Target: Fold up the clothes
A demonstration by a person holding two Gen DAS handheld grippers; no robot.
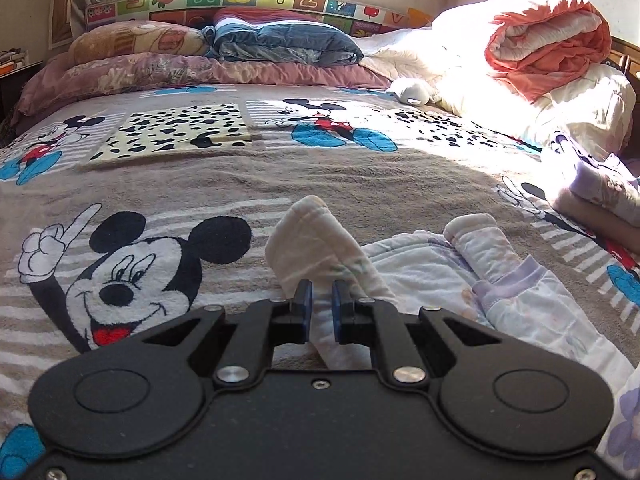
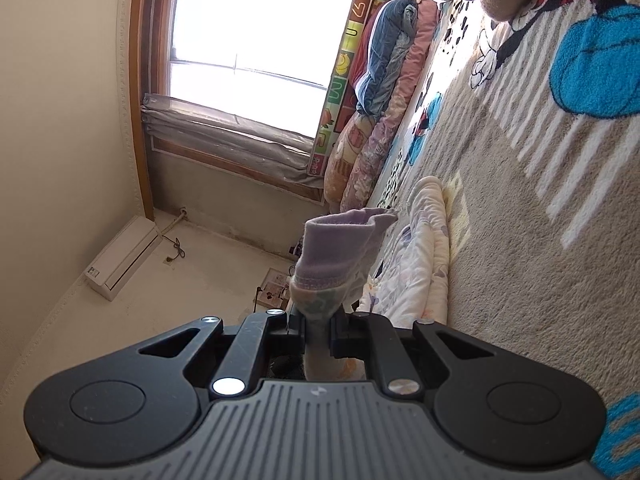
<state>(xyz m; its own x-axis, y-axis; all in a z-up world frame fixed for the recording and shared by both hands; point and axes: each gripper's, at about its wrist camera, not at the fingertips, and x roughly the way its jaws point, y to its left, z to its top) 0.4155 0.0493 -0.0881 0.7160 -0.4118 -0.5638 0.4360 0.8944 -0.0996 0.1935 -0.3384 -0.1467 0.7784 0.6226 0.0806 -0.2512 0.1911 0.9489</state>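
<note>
— While sunlight fell across the bed (image 1: pixel 360 184), where was the garment (image 1: pixel 432 272)?

— It lay on the cartoon-print blanket (image 1: pixel 132 276), at about four o'clock in the left view. The left tongs (image 1: pixel 322 300) were clamped on a cream fold (image 1: pixel 316 240) of it; the right tongs (image 2: pixel 318 326) were clamped on its lilac cuff (image 2: pixel 340 248), which stood clear of the bed.

— How would it handle?

— Light, soft and limp, by its look: quilted cloth that sags wherever unheld. Hems and cuffs seemed the surest holds, being thicker.

— And nearby?

— Folded clothes (image 1: pixel 600 192) sat at two o'clock.
</note>
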